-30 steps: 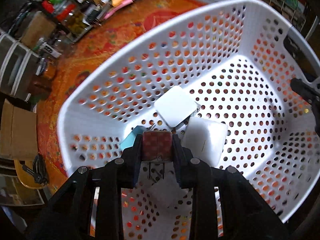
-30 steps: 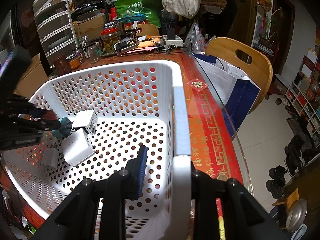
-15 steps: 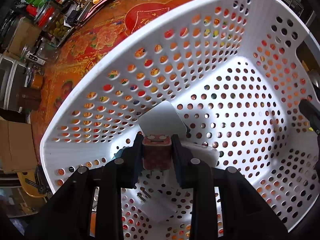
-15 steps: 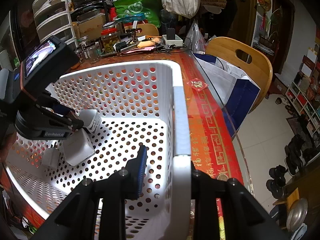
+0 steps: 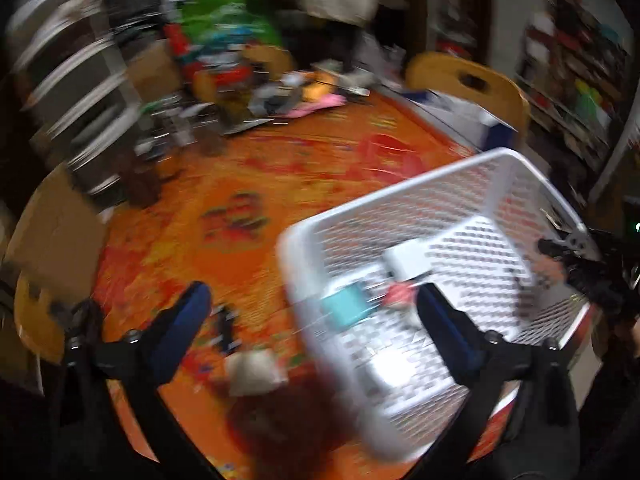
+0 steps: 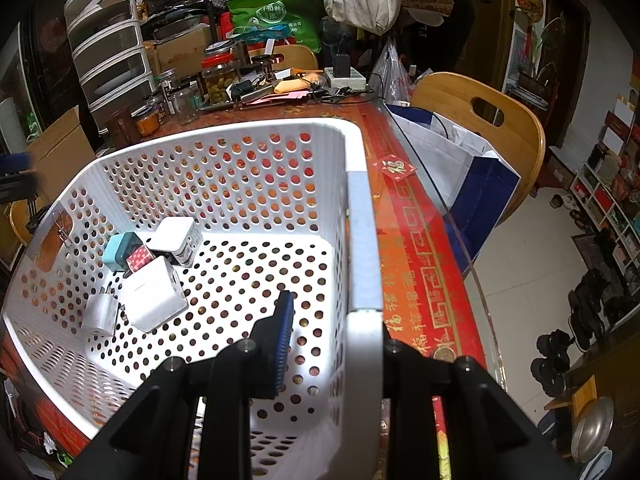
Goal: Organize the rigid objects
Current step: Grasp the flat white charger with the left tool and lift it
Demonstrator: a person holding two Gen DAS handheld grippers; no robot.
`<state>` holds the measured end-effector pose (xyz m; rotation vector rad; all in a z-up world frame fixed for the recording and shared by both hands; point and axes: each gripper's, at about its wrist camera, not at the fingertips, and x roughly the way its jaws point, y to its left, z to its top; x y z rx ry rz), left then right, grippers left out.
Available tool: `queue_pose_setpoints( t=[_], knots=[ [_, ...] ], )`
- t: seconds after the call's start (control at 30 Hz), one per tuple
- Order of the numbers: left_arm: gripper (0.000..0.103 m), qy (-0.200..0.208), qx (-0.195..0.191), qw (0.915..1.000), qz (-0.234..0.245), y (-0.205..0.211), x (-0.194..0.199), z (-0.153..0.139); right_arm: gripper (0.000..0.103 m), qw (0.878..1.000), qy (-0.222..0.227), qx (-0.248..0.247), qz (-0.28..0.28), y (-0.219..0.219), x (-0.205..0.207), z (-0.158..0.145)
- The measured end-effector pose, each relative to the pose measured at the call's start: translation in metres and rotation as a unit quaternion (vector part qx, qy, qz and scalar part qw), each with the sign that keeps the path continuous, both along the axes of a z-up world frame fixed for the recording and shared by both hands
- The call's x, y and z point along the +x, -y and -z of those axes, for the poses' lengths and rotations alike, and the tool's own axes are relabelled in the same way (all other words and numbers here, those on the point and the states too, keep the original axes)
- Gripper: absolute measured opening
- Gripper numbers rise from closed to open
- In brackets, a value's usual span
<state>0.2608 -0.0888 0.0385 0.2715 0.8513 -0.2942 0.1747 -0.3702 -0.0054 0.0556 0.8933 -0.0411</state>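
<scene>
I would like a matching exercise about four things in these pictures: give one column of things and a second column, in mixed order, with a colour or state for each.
Things:
1. left gripper
2. right gripper
3. basket
4. small charger by the basket's left wall

States:
A. teal
B. white, full of holes
C. jaws wide apart, nothing between them
D. clamped on the basket's rim

Pairs: 1-C, 2-D, 3-B, 4-A

White perforated basket holds teal, red-checked and white chargers.
</scene>
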Motion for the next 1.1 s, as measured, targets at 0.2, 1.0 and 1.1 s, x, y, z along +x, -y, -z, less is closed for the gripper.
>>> queue_pose_setpoints(
  t=[0.2, 1.0, 1.1],
  knots=[
    [0.103, -0.067, -0.036, 0.9908, -0.112, -0.106, 0.007, 0.069, 0.026, 1.000, 0.000, -0.001, -0.001, 0.000, 0.000, 0.000],
    [0.043, -0.052, -0.069, 0.9846, -0.152, -0.113, 0.015, 0.137, 0.026, 1.000, -0.008, -0.010, 0.005, 0.001, 0.005, 0.001],
    [0.043, 0.018, -0.016, 0.9814, -0.191, -0.120, 0.001, 0.113, 0.026, 1.000, -0.008, -0.012, 0.005, 0.001, 0.005, 0.002]
  ],
)
